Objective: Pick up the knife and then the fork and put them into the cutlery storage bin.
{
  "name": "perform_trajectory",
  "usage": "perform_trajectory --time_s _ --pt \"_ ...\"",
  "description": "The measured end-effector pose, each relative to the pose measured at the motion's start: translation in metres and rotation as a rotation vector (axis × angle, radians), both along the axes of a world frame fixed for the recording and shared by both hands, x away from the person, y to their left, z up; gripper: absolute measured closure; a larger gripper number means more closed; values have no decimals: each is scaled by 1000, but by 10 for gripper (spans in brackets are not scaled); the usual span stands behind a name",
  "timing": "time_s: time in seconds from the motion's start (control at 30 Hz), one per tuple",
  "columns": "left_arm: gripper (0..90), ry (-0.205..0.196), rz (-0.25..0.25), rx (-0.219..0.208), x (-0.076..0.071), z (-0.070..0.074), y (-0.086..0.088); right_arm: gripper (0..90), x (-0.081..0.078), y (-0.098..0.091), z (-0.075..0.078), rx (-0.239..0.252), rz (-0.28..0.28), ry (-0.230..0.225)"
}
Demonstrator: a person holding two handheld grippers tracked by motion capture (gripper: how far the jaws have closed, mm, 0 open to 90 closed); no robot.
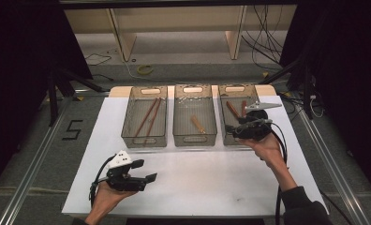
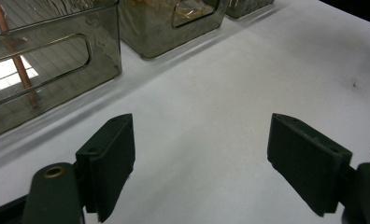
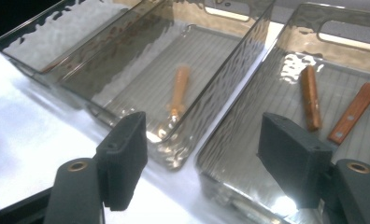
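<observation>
Three clear grey bins stand in a row at the back of the white table top point(image 1: 197, 173). The left bin point(image 1: 144, 136) holds two long brown sticks point(image 1: 148, 119). In the middle bin point(image 1: 195, 137) lies an orange-handled utensil point(image 1: 197, 124). Two wooden-handled pieces point(image 1: 233, 110) lie in the right bin point(image 1: 234, 88). My right gripper point(image 1: 233, 130) hangs open over the right bin's front edge, with nothing between its pads. Its own view has the orange handle point(image 3: 180, 91) and both wooden handles point(image 3: 310, 98) beyond the jaws. My left gripper point(image 1: 146, 170) is open and empty above the bare table point(image 2: 248, 74).
In the left gripper view the left bin's front wall point(image 2: 47, 56) with a stick point(image 2: 15, 56) behind it is close ahead, and the middle bin point(image 2: 164, 28) stands farther off. Cables trail from both grippers. Dark floor and metal rails point(image 1: 33, 159) flank the table.
</observation>
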State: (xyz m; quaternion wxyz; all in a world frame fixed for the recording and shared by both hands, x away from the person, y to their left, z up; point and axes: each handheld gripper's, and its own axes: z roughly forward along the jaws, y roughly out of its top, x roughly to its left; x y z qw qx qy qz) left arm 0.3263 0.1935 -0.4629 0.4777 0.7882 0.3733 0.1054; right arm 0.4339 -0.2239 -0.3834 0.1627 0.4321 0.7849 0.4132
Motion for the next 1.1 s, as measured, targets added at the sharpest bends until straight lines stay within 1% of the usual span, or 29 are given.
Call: perform_trajectory --time_s 0.07,0.1,0.2,0.43,0.5,0.63,0.7,0.77,0.83,0.9,0.97,1.03,1.1 --pt "227 2 2 -5 0 0 0 334 -6 -1 -4 21 10 -3" --pt "227 2 2 -6 0 0 1 334 -10 0 -6 28 15 0" --pt "227 0 2 -18 0 0 1 329 -20 0 -12 43 29 -13" --pt "227 -8 -18 -26 -2 -1 -1 311 -44 0 -21 93 50 -26" --pt "226 -7 -20 -32 -2 -1 0 304 -51 0 -23 112 60 -21" --pt "225 -9 -22 -34 -2 -1 0 284 -64 0 -30 121 86 -27" --pt "222 -8 -23 -42 -2 -2 1 280 -70 -2 -33 139 88 -28" --pt "220 -7 -23 -46 -2 -2 1 278 -76 -4 -36 142 89 -37" --pt "220 -10 -23 -49 -2 -2 0 277 -81 -7 -39 155 92 -45" --pt "219 -13 -24 -51 -3 -2 0 269 -87 -8 -43 155 100 -46" --pt "219 -18 -26 -54 -3 -2 1 260 -94 -10 -48 145 102 -63" --pt "219 -23 -29 -58 -3 -1 1 254 -100 -11 -52 157 98 -57" --pt "217 -23 -27 -68 -4 -1 1 246 -106 -12 -56 158 97 -70"
